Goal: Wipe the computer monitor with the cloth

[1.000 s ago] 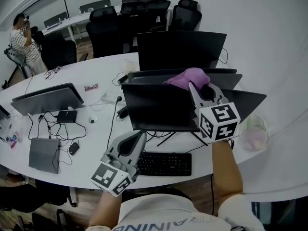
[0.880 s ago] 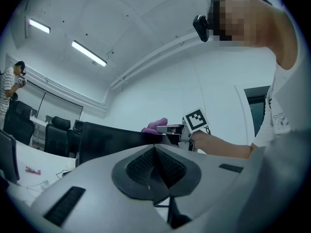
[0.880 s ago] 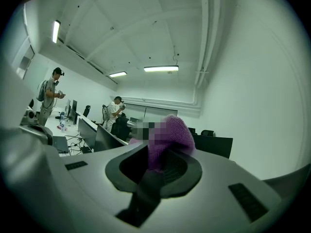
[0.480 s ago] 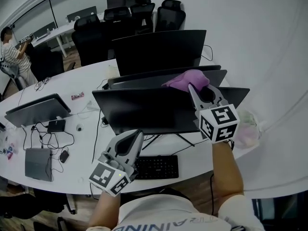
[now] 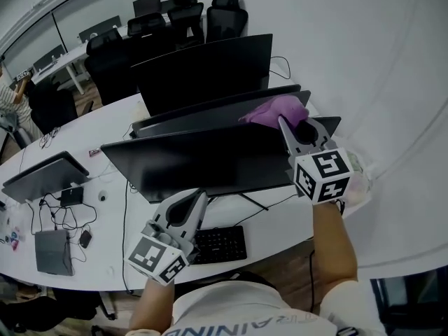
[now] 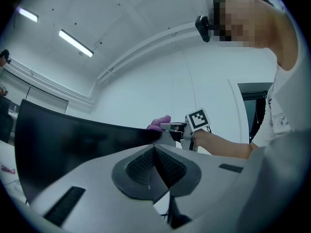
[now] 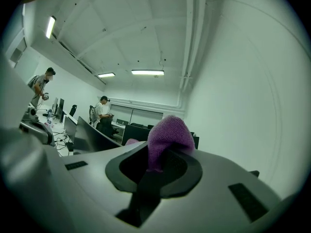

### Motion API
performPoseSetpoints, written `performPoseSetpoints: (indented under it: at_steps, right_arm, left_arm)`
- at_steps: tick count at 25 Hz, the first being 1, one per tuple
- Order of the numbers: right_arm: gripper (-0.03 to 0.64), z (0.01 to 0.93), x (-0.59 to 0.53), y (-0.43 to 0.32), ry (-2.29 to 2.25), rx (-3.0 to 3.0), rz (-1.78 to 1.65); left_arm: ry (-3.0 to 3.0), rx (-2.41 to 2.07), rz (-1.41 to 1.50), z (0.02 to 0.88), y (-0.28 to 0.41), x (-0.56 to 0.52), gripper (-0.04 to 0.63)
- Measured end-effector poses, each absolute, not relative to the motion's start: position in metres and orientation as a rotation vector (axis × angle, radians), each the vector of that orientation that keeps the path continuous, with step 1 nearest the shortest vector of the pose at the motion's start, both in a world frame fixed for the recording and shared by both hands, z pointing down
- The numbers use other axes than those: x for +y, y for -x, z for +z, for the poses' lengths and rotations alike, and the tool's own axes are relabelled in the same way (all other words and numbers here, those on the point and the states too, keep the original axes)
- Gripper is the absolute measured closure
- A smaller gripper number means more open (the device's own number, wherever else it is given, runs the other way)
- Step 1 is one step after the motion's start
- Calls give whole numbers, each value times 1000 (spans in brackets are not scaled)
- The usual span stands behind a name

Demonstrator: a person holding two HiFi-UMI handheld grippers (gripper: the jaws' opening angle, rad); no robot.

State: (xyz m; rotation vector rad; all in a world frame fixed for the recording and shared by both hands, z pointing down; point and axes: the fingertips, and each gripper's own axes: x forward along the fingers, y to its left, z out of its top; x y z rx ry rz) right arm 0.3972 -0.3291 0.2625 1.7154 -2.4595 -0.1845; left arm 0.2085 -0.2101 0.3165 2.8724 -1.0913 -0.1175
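At the top right edge of the computer monitor (image 5: 203,161), my right gripper (image 5: 285,126) clamps the purple cloth (image 5: 274,110). My left gripper (image 5: 199,199) is closed on nothing. Wiping appears barely begun; the screen face is left to wipe.

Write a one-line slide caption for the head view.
Right tool holds a purple cloth at the top edge of the nearest monitor; left tool hangs shut and empty by the keyboard.

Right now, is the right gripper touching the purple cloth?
Touching. The right gripper view shows the right gripper shut on the purple cloth, which sticks out from between its jaws.
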Motion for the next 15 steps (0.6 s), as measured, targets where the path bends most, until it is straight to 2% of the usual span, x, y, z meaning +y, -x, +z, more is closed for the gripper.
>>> performPoseSetpoints:
  at_steps: [15]
  right_arm:
    - [552,263,-324,-528,-1936,-2312,-180]
  left_arm:
    - [-2911,-937,-95,329,-273,-221,588]
